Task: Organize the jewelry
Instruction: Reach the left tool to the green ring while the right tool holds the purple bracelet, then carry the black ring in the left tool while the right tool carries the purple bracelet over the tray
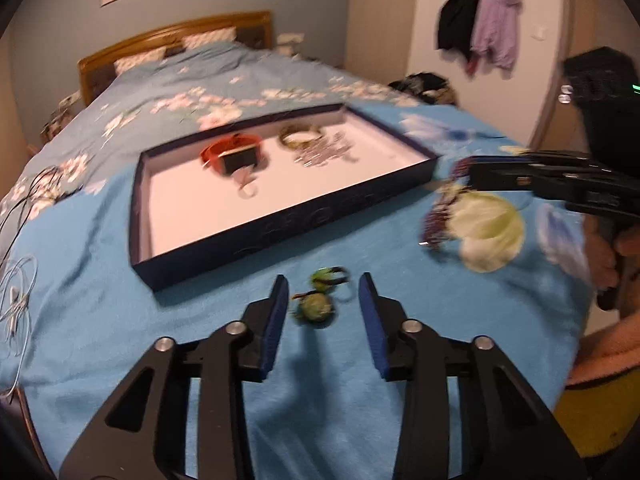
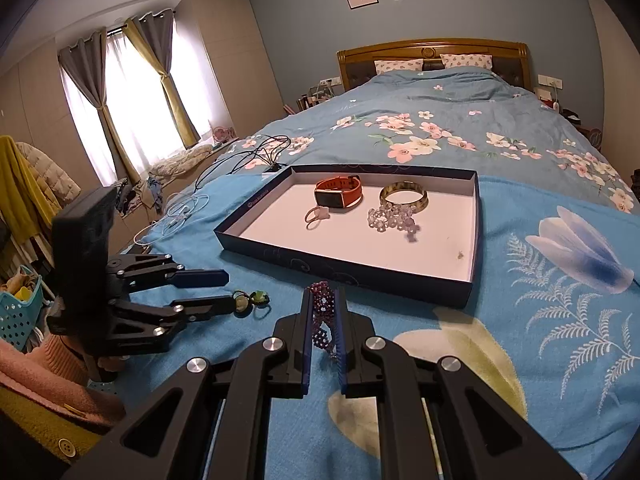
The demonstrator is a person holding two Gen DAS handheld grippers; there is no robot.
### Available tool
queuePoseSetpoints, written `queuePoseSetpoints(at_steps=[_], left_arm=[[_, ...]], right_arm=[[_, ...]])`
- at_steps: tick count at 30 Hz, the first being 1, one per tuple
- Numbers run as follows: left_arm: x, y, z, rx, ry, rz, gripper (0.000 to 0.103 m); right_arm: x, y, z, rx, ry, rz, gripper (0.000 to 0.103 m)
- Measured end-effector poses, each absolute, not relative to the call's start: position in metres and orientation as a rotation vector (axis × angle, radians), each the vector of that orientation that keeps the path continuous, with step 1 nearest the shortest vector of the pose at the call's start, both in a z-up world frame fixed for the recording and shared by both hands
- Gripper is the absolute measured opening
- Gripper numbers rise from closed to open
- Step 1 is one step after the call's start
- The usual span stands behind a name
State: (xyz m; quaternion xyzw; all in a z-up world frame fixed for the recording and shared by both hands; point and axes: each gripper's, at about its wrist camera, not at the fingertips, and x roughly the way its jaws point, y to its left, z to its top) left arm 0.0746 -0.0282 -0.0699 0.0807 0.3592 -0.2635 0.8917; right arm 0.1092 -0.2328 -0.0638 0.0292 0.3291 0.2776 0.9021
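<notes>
Green bead charm (image 1: 316,304): lies on the bedspread between the parted left gripper (image 1: 323,292) jaws, untouched, near side of tray (image 1: 280,236). Right gripper (image 2: 323,316) clamps purple beaded bracelet (image 2: 322,312).

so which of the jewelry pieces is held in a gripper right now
The purple beaded bracelet, clamped in the right gripper. The green bead charm lies loose between the left gripper fingers.

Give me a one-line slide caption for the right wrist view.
Right gripper clamps a purple beaded bracelet before the jewelry tray, left gripper at green charms.
</notes>
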Motion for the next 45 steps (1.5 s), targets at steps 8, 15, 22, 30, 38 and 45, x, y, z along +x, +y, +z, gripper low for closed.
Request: queuePoseSetpoints(at_steps=[8,15,22,30,38,45], left_arm=[[0.094,-0.03,-0.086,0.149,0.87,-0.543,0.033],[0.097,-0.032,-0.092,0.161,0.891,-0.545,0.03],[0.092,-0.035,-0.088,0.194,0.859,-0.524,0.022],[0.085,-0.029,-0.076,0.164,0.814,-0.523,0.022],[0.085,-0.024,-0.049,0.151,0.734,-0.523,0.022],[0.102,-0.023,-0.033,0.145,0.692,-0.498,0.022]], right_arm=[[0.109,-0.231,-0.067,0.062,0.689,0.579,0.008],[0.112,-0.233,-0.07,0.072,0.695,0.58,0.009],[0.11,-0.232,-0.069,0.073,0.693,0.588,0.009],[0.112,-0.233,-0.061,0.078,0.671,0.598,0.009],[0.118,-0.228,-0.043,0.058,0.628,0.61,0.009],[0.136,-0.222,-0.029,0.044,0.595,0.604,0.009]])
